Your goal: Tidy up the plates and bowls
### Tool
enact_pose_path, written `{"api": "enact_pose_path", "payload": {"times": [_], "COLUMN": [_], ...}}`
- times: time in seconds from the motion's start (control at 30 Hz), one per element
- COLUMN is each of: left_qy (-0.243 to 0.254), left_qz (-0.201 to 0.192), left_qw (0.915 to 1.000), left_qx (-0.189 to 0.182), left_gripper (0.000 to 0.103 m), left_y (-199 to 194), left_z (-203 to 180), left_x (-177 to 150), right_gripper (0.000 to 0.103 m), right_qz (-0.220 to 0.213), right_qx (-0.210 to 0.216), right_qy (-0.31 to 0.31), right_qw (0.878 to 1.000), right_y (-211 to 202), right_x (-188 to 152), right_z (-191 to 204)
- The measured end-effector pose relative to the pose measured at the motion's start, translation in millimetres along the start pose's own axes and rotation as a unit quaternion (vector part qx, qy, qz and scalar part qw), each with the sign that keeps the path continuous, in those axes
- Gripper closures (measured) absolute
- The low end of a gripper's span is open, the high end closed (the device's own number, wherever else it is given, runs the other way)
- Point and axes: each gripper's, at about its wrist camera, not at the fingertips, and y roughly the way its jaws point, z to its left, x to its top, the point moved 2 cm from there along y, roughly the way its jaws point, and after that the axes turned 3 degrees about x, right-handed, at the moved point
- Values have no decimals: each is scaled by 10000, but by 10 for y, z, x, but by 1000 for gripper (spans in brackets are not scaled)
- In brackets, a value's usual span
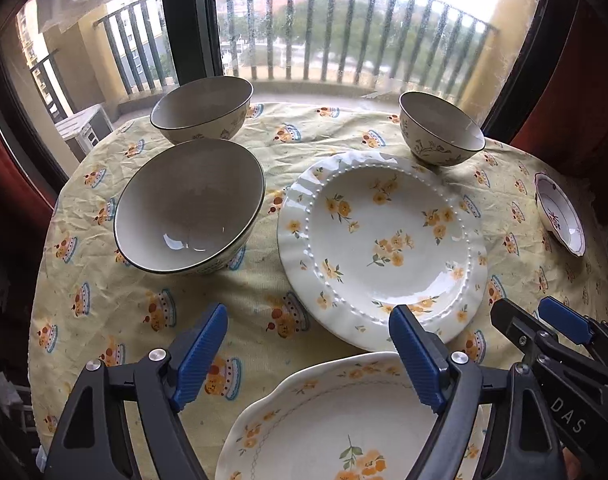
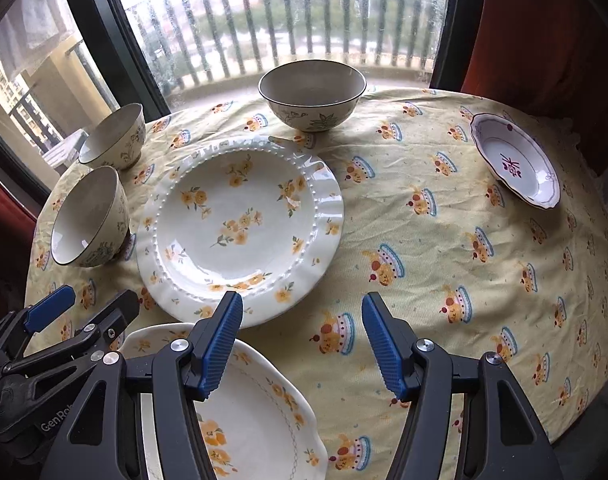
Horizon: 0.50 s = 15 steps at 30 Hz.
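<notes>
On the yellow tablecloth (image 1: 115,304) lies a large beaded plate with yellow flowers (image 1: 384,240) (image 2: 239,224). A scalloped flower plate (image 1: 336,424) (image 2: 259,420) lies nearest me. Two big bowls (image 1: 189,208) (image 1: 201,108) stand at the left, a third bowl (image 1: 442,128) (image 2: 312,92) stands at the back. A small white dish with a red mark (image 1: 560,216) (image 2: 516,160) sits far right. My left gripper (image 1: 308,344) (image 2: 97,300) hangs open above the scalloped plate's far left rim. My right gripper (image 2: 299,336) (image 1: 524,308) hangs open over its right edge. Neither holds anything.
The round table stands against a window with a balcony railing (image 1: 344,32) behind it. Dark red curtains (image 2: 544,40) hang on both sides. The tablecloth (image 2: 444,248) between the large plate and the small dish is bare.
</notes>
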Motion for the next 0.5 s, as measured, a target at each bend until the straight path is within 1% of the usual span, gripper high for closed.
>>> {"api": "enact_pose_path", "payload": {"times": [0.13,0.23,0.37,0.5], "left_qy": [-112,-187,-479,-466], "left_qz": [-16,8,153,219], "left_qw": [9999,9996,9984,9976], "left_qx": [59,219,276,461], "left_gripper": [18,19,19,19], "left_y": [169,321,556,723], "left_z": [-115,-199,-232,-265], "left_x": [155,243,306,361], "right_gripper": [37,37,37,37], "right_qz": [-94,-116,-87,-32], "right_qx": [-19,27,44,129], "right_qy": [-63,5,0,-34], "right_qw": [9999,9999,10000,9999], "right_y": [158,294,527,750], "right_x": [220,371,524,627], "right_z": [-98,-177,-239,-271]}}
